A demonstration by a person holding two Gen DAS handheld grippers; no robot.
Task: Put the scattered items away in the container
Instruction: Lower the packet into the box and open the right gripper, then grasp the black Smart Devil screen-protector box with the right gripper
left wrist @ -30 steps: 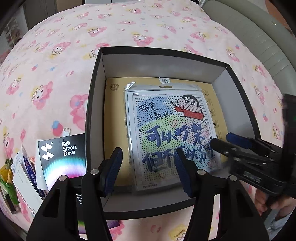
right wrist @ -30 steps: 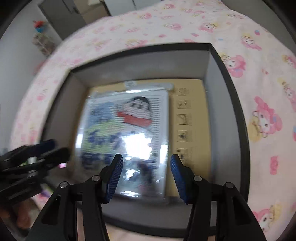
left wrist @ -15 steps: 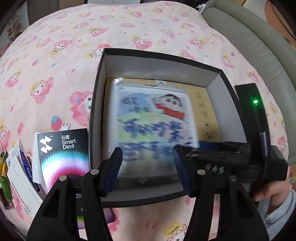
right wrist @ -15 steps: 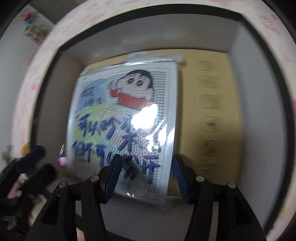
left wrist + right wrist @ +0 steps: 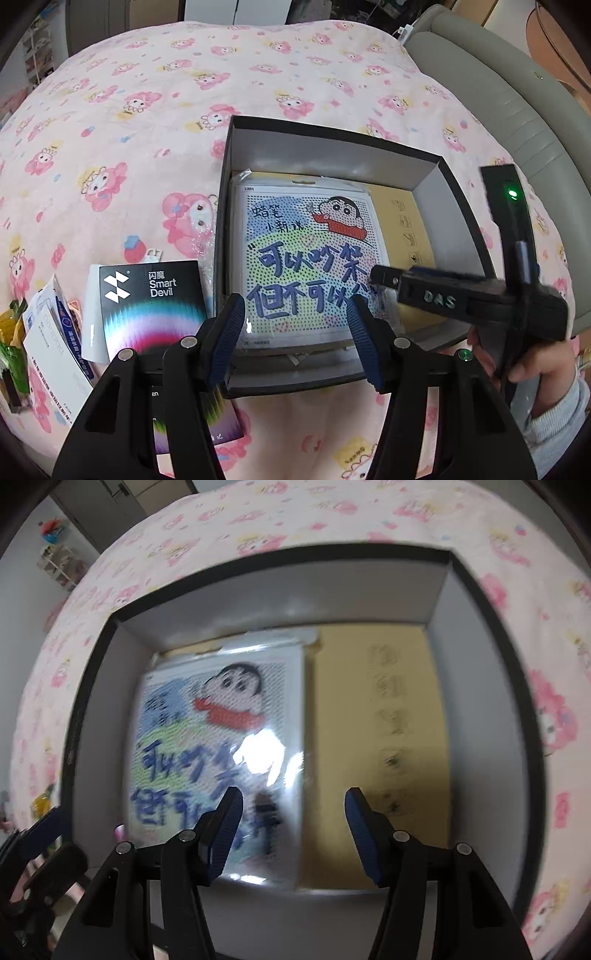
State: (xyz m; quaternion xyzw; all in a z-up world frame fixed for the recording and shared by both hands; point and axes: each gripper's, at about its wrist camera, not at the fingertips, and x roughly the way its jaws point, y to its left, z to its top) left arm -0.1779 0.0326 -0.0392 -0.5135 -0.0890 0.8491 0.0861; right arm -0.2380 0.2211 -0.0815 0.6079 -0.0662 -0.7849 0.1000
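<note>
While cartoon bead-art pack (image 5: pixel 306 266) lies flat in black box (image 5: pixel 332 147), both hand-held grippers gape wide, empty: left (image 5: pixel 297 338), right (image 5: pixel 293 830). Smart Devil box (image 5: pixel 151 302) outside on bed: thin, flat, may slip from pinch.

Free room and obstacles around the box

The box (image 5: pixel 334 147) is open from above; its left floor is covered by a flat packet (image 5: pixel 306 269), while a bare yellow strip (image 5: pixel 380 746) is left along the right wall. Entry from the right is blocked by the right gripper (image 5: pixel 376 277). A card (image 5: pixel 147 302) is pressed against the left wall outside.
</note>
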